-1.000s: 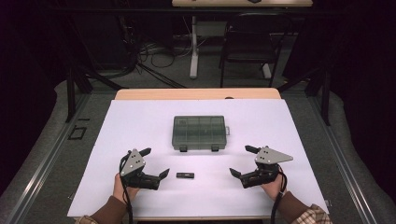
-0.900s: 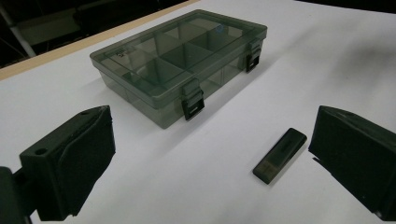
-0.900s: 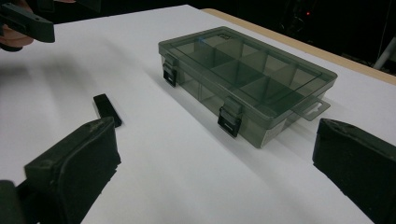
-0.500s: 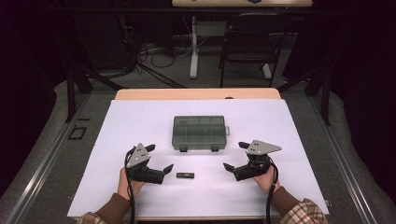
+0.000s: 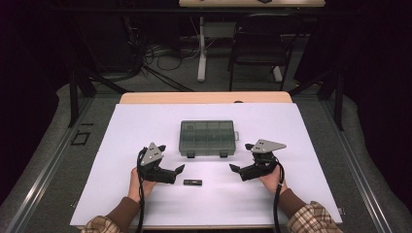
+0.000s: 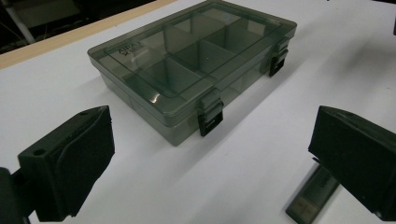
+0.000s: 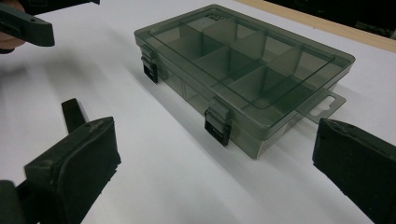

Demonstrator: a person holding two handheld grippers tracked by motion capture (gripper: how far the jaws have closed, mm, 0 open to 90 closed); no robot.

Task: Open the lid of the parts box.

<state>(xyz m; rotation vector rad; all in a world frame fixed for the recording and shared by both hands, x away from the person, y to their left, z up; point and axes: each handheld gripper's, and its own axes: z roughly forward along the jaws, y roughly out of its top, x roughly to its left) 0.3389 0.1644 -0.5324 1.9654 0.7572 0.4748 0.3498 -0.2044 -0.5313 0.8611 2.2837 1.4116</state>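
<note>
A smoky see-through compartment box (image 5: 207, 137) lies shut in the middle of the white table, its two black latches facing me. It also appears in the left gripper view (image 6: 187, 60) and in the right gripper view (image 7: 243, 60). A small flat black piece (image 5: 193, 182) lies on the sheet in front of the box, also seen beside a jaw (image 6: 312, 192) and behind a jaw (image 7: 74, 114). My left gripper (image 5: 178, 172) (image 6: 210, 172) is open just left of that piece. My right gripper (image 5: 236, 172) (image 7: 215, 172) is open to its right. Both hold nothing.
The white sheet (image 5: 145, 121) covers the table, with a wooden edge (image 5: 204, 97) at the far side. Beyond it stand a dark chair (image 5: 257, 43), a table leg (image 5: 201, 48) and floor cables (image 5: 155, 53). The left gripper's jaw (image 7: 25, 25) crosses the right gripper view's top left.
Both grippers have moved inward and a little forward, towards the small black piece and the box. Their jaws have stayed open.
</note>
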